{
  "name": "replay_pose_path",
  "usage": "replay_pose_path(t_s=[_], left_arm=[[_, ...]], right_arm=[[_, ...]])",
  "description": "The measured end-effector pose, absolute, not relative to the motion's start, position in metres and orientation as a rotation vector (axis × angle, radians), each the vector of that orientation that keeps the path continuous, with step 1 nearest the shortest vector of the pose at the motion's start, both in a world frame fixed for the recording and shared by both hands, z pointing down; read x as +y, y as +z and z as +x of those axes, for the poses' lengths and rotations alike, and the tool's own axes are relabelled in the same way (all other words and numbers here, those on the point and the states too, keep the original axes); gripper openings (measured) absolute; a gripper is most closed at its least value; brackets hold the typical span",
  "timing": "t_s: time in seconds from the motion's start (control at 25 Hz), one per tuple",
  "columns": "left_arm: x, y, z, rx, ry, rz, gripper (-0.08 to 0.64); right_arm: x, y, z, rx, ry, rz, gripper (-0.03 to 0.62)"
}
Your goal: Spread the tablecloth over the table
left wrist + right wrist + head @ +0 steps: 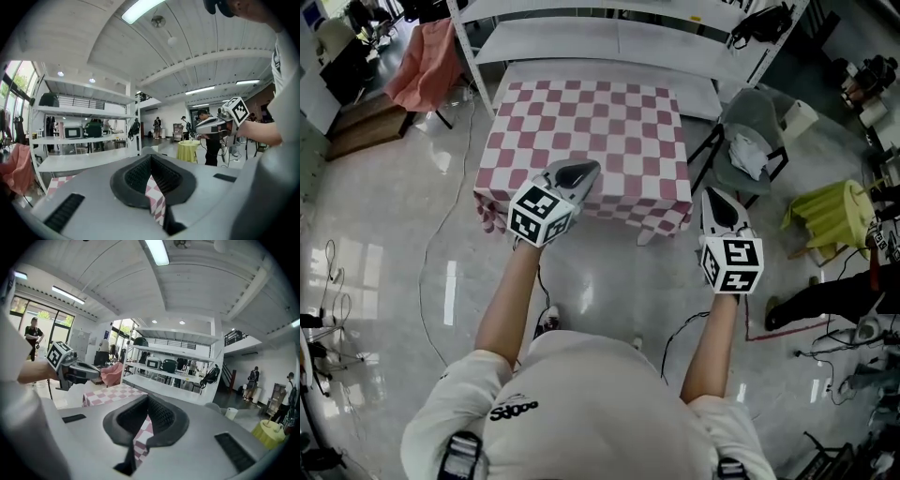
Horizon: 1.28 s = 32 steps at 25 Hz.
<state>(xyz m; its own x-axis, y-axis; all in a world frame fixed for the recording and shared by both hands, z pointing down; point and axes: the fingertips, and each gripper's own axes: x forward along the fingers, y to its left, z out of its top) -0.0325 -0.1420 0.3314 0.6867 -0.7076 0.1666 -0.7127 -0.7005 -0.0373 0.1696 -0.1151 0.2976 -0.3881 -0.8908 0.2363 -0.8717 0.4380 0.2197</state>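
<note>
Tablecloth [586, 141] near corners hidden beneath left tongs [581, 173], right tongs [717, 199]; shelf [156, 380] items too small to identify.

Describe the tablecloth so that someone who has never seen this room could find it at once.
Look for the white shelf rack at the room's far side. Directly before it lies the tablecloth, spread flat. Only it has pink and white checks: the salmon cloth to its left and the yellow-green cloth to its right are plain.

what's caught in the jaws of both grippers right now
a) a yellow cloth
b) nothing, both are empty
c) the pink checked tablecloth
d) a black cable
c: each gripper view shows the pink-and-white checked tablecloth pinched between the closed jaws of the left gripper and the right gripper.
</note>
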Motion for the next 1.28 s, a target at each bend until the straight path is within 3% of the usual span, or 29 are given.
replay_pose_path(t_s=[0.52, 1.28], left_arm=[[-0.115, 0.260, -0.013, -1.247, 0.260, 3.041, 0.029], [-0.102, 0.263, -0.019, -1.254, 0.245, 3.021, 0.029]], right_arm=[[-0.092, 0.238, 0.143, -2.461, -0.241, 1.477, 0.023], [-0.086, 0.248, 0.128, -2.444, -0.243, 1.407, 0.021]])
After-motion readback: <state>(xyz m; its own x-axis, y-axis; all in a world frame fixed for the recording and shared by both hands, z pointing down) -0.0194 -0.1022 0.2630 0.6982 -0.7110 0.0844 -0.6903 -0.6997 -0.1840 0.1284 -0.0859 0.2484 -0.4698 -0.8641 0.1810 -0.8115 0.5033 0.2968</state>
